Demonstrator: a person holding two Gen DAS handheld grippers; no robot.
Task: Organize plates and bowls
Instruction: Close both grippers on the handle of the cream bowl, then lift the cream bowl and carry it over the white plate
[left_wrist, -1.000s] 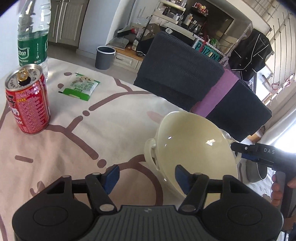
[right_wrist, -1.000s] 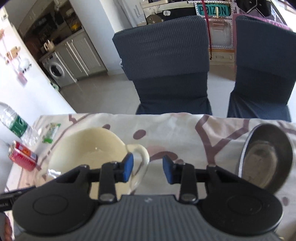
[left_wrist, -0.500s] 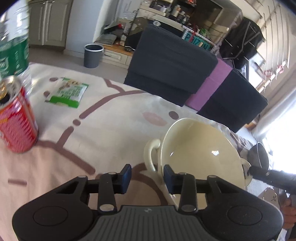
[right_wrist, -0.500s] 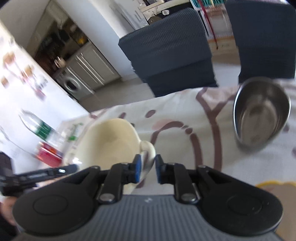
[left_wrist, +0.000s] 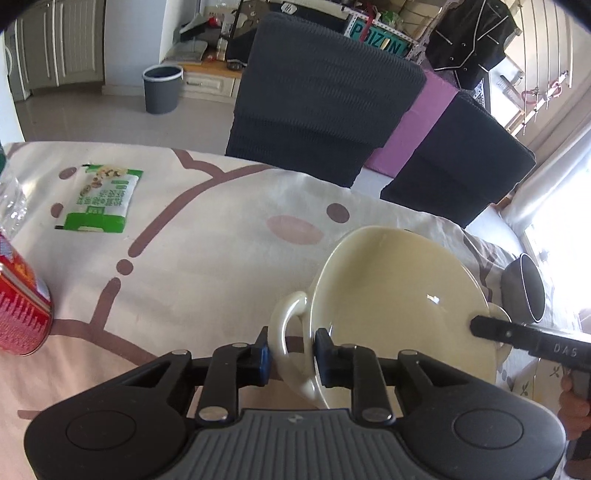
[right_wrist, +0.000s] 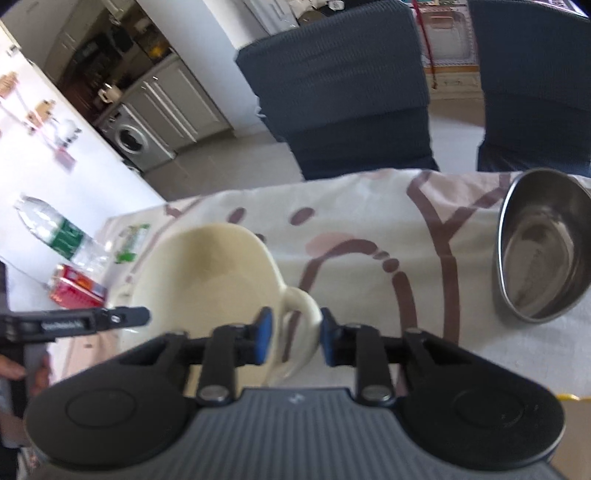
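A cream two-handled bowl (left_wrist: 399, 295) is held between both grippers, tilted above the tablecloth. My left gripper (left_wrist: 290, 354) is shut on the bowl's left handle (left_wrist: 286, 325). My right gripper (right_wrist: 293, 338) is shut on the bowl's other handle (right_wrist: 301, 314); the bowl (right_wrist: 207, 273) shows to its left. The right gripper's finger also shows in the left wrist view (left_wrist: 517, 338). A steel bowl (right_wrist: 543, 247) stands on the table at the right, also seen in the left wrist view (left_wrist: 528, 291).
A red can (left_wrist: 18, 306), a water bottle (right_wrist: 55, 229) and a green snack packet (left_wrist: 101, 197) lie at the table's left. Two dark chairs (left_wrist: 317, 96) stand behind the far edge. A yellow-rimmed item (right_wrist: 569, 397) peeks in at lower right.
The left gripper closed from wide open onto the bowl's left handle. The right gripper closed on the other handle. The bowl has lifted and shifted rightward toward the steel bowl.
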